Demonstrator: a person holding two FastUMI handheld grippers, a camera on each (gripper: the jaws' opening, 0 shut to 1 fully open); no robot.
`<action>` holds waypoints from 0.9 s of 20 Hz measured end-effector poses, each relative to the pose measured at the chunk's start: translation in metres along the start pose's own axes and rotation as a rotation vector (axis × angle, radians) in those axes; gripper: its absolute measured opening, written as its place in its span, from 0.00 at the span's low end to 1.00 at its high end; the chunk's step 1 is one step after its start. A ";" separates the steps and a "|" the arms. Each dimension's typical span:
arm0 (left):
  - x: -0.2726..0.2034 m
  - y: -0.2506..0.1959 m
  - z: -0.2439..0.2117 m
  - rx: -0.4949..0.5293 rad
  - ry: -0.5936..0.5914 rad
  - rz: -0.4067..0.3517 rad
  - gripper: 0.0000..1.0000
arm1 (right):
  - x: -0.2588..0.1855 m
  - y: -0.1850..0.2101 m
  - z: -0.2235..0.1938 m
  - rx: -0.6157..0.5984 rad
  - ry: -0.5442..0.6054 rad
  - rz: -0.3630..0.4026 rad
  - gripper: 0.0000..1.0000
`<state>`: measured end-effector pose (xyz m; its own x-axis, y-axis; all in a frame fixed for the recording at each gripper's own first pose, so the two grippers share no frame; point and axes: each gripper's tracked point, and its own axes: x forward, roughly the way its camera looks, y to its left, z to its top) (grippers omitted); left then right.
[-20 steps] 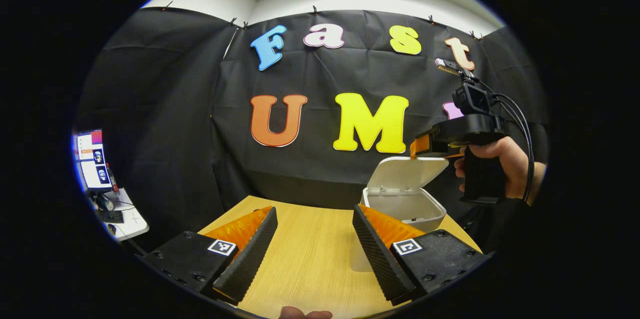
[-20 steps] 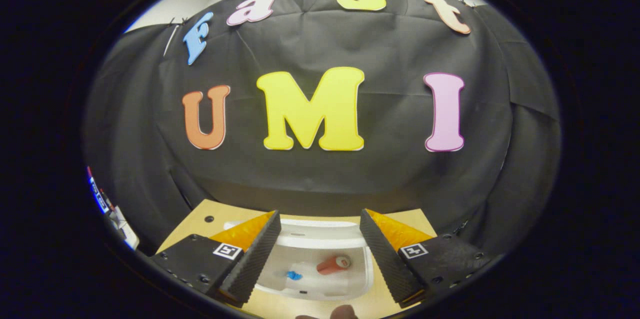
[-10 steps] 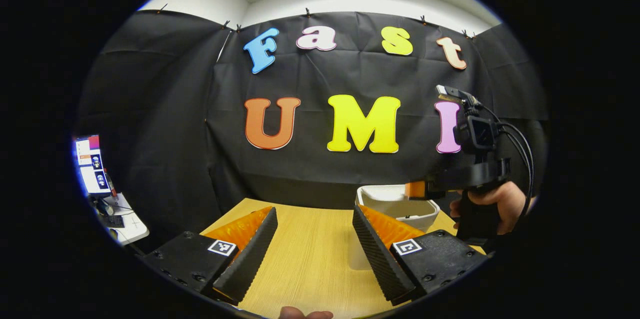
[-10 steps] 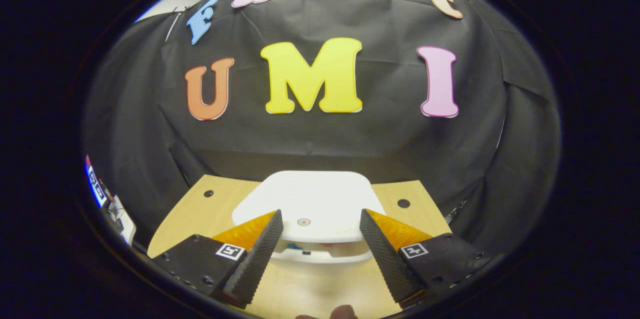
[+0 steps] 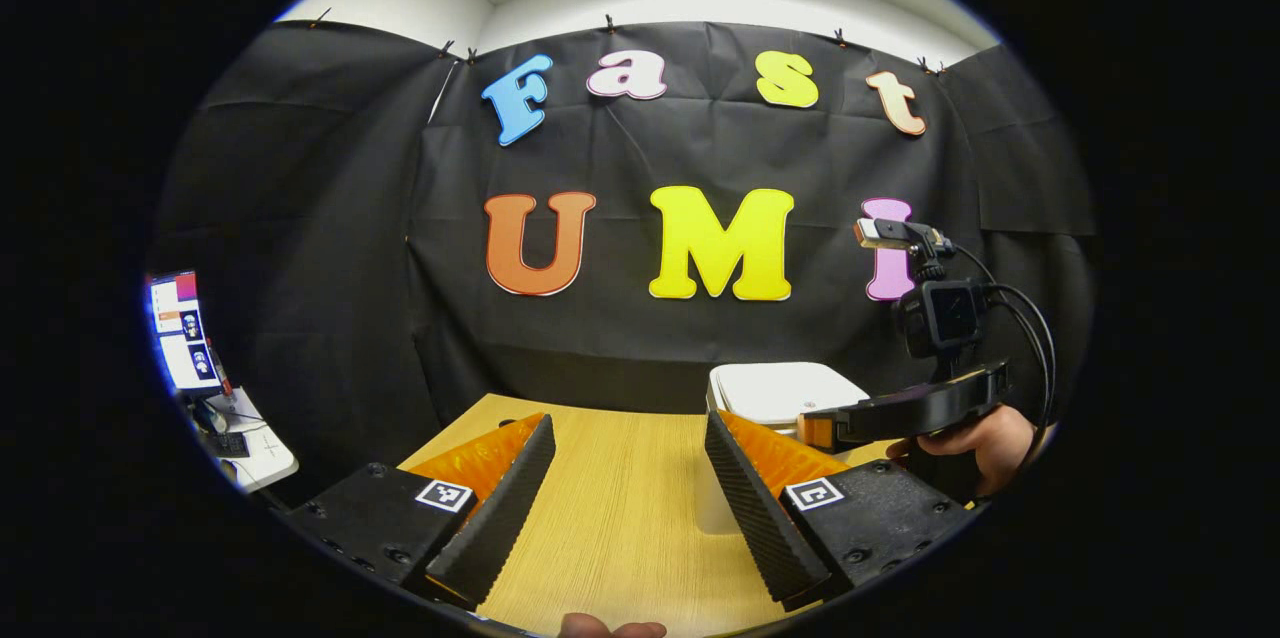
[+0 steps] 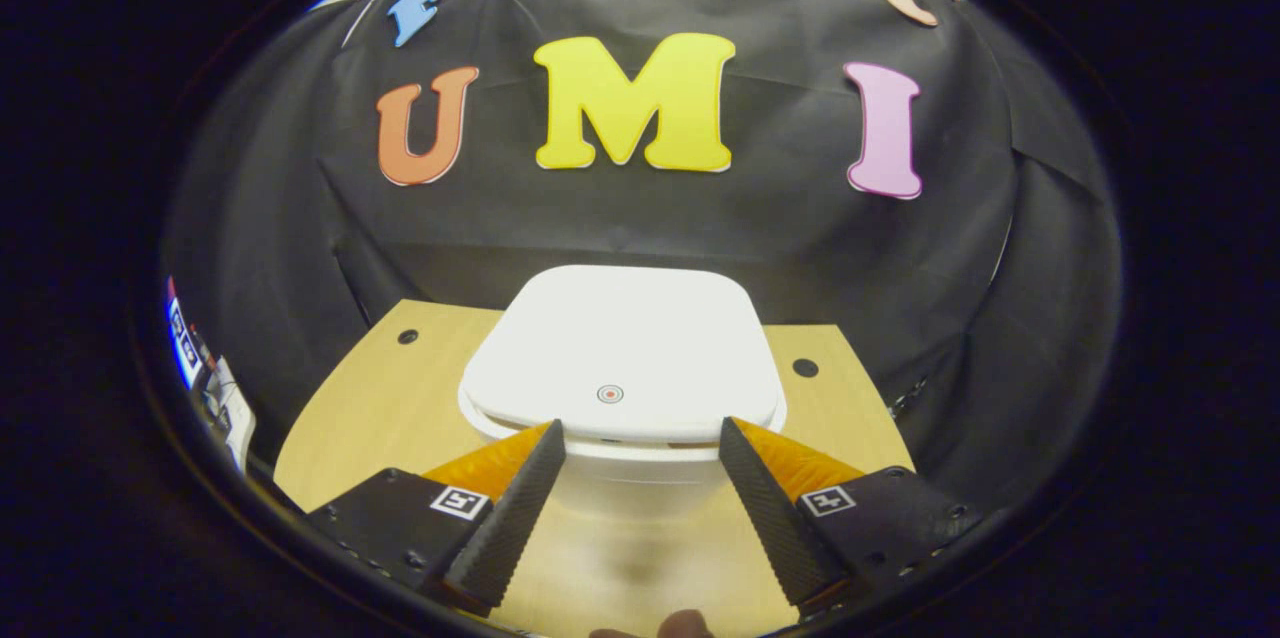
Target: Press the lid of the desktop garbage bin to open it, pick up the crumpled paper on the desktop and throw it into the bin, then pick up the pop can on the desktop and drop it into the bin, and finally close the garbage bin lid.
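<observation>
The right gripper point(image 6: 635, 438) has its fingers spread wide with nothing between them, and their tips sit at the front edge of the bin point(image 6: 625, 473) — whether they touch it cannot be told. In the right gripper view the white lid point(image 6: 620, 353) lies flat on the bin, shut, with a small round mark point(image 6: 609, 394) near its front edge, midway between the two fingertips. The bin stands on the wooden desk point(image 6: 370, 398), close to the black cloth wall behind it.

The left gripper point(image 5: 630, 438) is likewise spread apart and holds nothing — it hangs above bare desk point(image 5: 620, 518), well to the left of the bin point(image 5: 775, 393). From the left gripper view the right gripper point(image 5: 900, 413) is seen side-on, lying low and level at the bin's near side, with a hand point(image 5: 985, 443) around its grip and a small camera with cables mounted above it. Far left in that view, a lit screen point(image 5: 180, 333) and a white side table point(image 5: 250, 438) stand beyond the booth.
</observation>
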<state>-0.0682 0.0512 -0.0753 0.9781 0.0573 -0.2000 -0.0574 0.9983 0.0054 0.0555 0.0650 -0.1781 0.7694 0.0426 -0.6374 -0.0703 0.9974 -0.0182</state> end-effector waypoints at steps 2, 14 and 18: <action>0.000 0.001 0.000 0.002 0.001 0.002 0.98 | -0.001 -0.001 0.004 -0.005 -0.018 -0.003 0.96; 0.010 0.000 0.000 -0.013 0.004 0.008 1.00 | 0.011 -0.002 0.012 0.023 0.021 0.001 0.96; 0.014 -0.001 -0.001 -0.015 0.006 0.009 0.98 | 0.013 0.001 0.015 -0.013 0.044 0.011 0.96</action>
<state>-0.0549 0.0513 -0.0788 0.9763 0.0665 -0.2061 -0.0695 0.9976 -0.0074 0.0748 0.0674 -0.1750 0.7400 0.0508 -0.6707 -0.0869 0.9960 -0.0204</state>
